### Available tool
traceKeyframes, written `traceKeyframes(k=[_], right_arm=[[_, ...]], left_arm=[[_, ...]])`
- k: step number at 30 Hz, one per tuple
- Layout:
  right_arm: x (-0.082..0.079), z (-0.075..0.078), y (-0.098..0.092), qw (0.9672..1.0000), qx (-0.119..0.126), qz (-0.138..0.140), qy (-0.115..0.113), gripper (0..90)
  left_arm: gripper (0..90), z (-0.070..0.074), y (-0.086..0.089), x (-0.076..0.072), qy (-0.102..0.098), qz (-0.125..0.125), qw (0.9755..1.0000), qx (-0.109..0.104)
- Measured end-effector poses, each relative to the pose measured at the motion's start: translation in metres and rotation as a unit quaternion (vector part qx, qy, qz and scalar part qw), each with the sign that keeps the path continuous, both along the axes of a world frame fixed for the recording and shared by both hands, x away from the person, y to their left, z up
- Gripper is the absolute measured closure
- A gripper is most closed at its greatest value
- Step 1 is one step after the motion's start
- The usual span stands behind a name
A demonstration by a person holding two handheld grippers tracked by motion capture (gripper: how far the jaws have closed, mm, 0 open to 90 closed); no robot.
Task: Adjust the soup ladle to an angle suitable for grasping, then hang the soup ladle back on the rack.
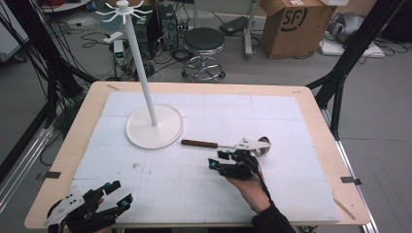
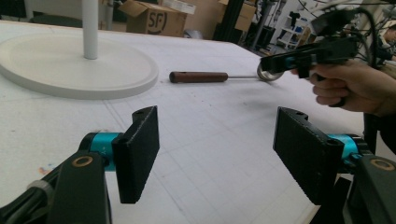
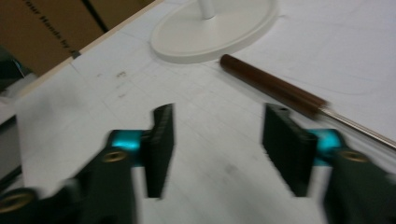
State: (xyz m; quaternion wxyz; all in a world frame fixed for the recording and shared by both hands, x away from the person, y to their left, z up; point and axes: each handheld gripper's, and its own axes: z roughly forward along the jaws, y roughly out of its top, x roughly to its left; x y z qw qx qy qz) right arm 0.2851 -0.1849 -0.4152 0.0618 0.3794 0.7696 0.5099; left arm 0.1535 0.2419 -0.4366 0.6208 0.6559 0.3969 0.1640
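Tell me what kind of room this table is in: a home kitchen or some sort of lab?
Most likely a lab or workshop, not a kitchen. Behind the table the floor carries loose cables, a black stool and a cardboard shipping box, and black frame struts stand around the table.

Left gripper (image 1: 118, 192) at lower left of the high view, held low in a gloved hand, jaws apart with nothing between them, right gripper (image 1: 218, 160) at lower centre-right, forearm entering from the bottom edge, jaws apart and empty, pointing left
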Motion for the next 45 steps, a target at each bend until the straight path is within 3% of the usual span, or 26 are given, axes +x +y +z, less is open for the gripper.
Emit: traceKeyframes(k=[1,2,4,5,10,16,24,31,40,45], right_arm=[[-0.006,0.001,-0.008,0.9999,-0.003,-0.006,-0.008,23.5],[-0.012,0.001,-0.015,1.0000,-0.004,-0.004,-0.006,18.3],[-0.023,0.000,-0.030,0.9998,0.005,-0.006,-0.018,15.3],[-0.028,0.000,-0.037,0.9995,0.007,-0.009,-0.028,15.3],[-0.044,0.003,-0.062,0.9987,0.033,-0.013,-0.037,15.4],[-0.044,0.015,-0.059,0.9968,0.047,-0.004,-0.064,15.8],[-0.018,0.023,-0.032,0.9972,0.038,0.011,-0.064,16.4],[0.022,0.023,-0.005,0.9981,0.000,0.028,-0.055,16.7],[0.062,0.019,0.005,0.9992,0.010,0.038,-0.010,19.1],[0.087,0.019,0.011,0.9987,-0.007,0.049,0.013,23.8]], left_arm=[[32.0,0.000,-0.002,0.002,0.001,-0.004,1.0000,0.001],[32.0,0.000,-0.003,0.003,0.002,-0.006,1.0000,0.003],[31.9,-0.001,-0.006,0.005,0.004,-0.008,0.9999,0.006],[31.9,-0.001,-0.006,0.007,0.004,-0.008,0.9999,0.008],[31.9,-0.002,-0.009,0.012,0.008,-0.011,0.9999,0.006],[31.8,-0.002,-0.013,0.017,0.006,-0.012,0.9999,-0.001],[31.9,-0.003,-0.012,0.021,0.005,-0.022,0.9997,-0.011],[31.8,-0.002,-0.007,0.020,0.001,-0.029,0.9992,-0.027],[31.6,-0.002,-0.010,0.022,0.007,-0.045,0.9982,-0.040],[31.5,-0.003,-0.010,0.023,0.009,-0.046,0.9980,-0.043]])
